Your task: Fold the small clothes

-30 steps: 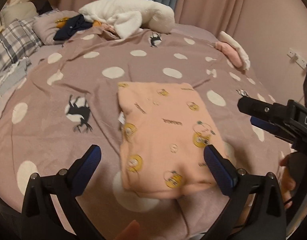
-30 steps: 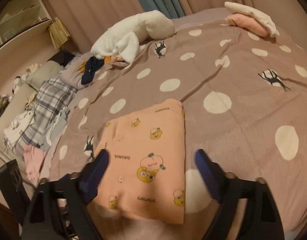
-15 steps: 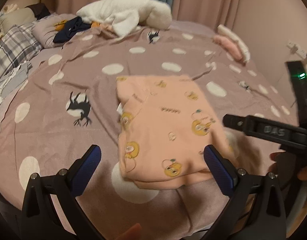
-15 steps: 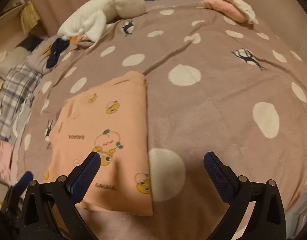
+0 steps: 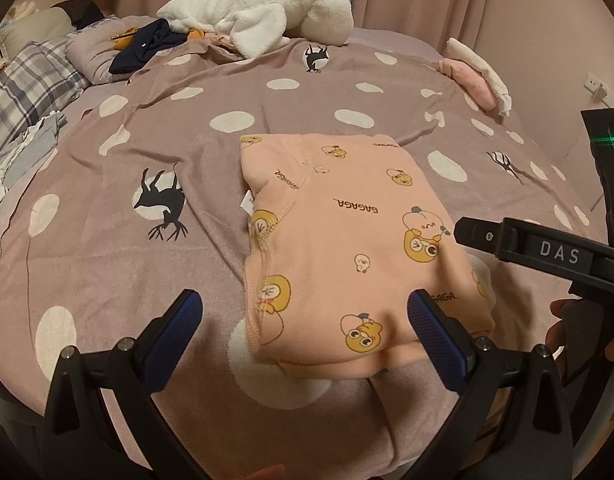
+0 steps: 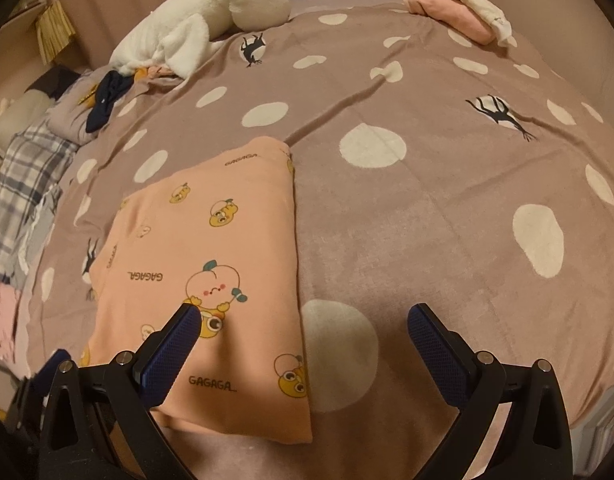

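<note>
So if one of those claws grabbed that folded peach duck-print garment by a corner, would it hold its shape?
Probably not. The folded peach duck-print garment looks like soft knit, lying in loose layers whose near edge sags, so it would likely droop and unfold. It looks light. On the dotted bedspread, a push would probably bunch it rather than slide it.

Near edge of folded peach garment [image 5: 347,248] partly covered by left gripper's [image 5: 307,332] right finger [image 5: 435,332] in left wrist view; near left corner covered by right gripper's [image 6: 303,344] left finger [image 6: 171,348] in right wrist view. Layers beneath top fold hidden. Right gripper [image 5: 547,256] cut off at right edge of left wrist view, fingertips out of sight; only part of a hand [image 5: 587,332] showing beside it. Plaid bedding [image 6: 23,176] at bed's left edge cut by frame. Dark clothes [image 5: 147,44] under white plush blanket [image 5: 259,12] at far edge too tangled to identify. Folded pink and white pile [image 6: 463,8] at far right corner: item count unclear.
</note>
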Demonstrator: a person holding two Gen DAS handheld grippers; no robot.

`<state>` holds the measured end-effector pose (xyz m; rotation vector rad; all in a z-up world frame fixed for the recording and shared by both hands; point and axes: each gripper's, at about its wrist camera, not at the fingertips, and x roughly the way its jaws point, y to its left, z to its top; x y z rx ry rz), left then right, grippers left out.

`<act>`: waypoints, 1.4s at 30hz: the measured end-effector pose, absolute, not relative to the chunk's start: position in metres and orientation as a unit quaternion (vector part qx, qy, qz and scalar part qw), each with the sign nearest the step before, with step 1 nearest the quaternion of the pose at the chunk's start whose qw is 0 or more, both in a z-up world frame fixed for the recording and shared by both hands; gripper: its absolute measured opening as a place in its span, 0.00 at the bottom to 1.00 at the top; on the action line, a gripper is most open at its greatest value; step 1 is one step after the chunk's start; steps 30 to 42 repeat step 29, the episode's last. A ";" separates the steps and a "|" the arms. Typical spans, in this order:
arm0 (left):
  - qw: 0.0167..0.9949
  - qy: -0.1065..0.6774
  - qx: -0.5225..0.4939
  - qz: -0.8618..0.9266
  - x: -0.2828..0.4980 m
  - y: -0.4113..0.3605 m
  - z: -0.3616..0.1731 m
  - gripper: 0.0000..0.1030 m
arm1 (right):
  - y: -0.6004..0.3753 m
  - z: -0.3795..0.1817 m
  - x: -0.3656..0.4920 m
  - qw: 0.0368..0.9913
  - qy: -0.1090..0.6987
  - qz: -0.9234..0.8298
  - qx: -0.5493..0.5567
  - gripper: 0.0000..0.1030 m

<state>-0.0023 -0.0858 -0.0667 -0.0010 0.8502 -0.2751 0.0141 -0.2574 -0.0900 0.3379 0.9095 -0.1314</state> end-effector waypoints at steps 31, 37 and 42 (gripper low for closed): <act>0.912 0.394 0.000 -0.116 -0.005 -0.082 -0.064 1.00 | -0.265 -0.093 0.016 0.877 0.441 -0.080 0.175 0.99; 0.912 0.394 0.000 -0.116 -0.005 -0.082 -0.064 1.00 | -0.265 -0.093 0.016 0.877 0.441 -0.080 0.175 0.99; 0.912 0.394 0.000 -0.116 -0.005 -0.082 -0.064 1.00 | -0.265 -0.093 0.016 0.877 0.441 -0.080 0.175 0.99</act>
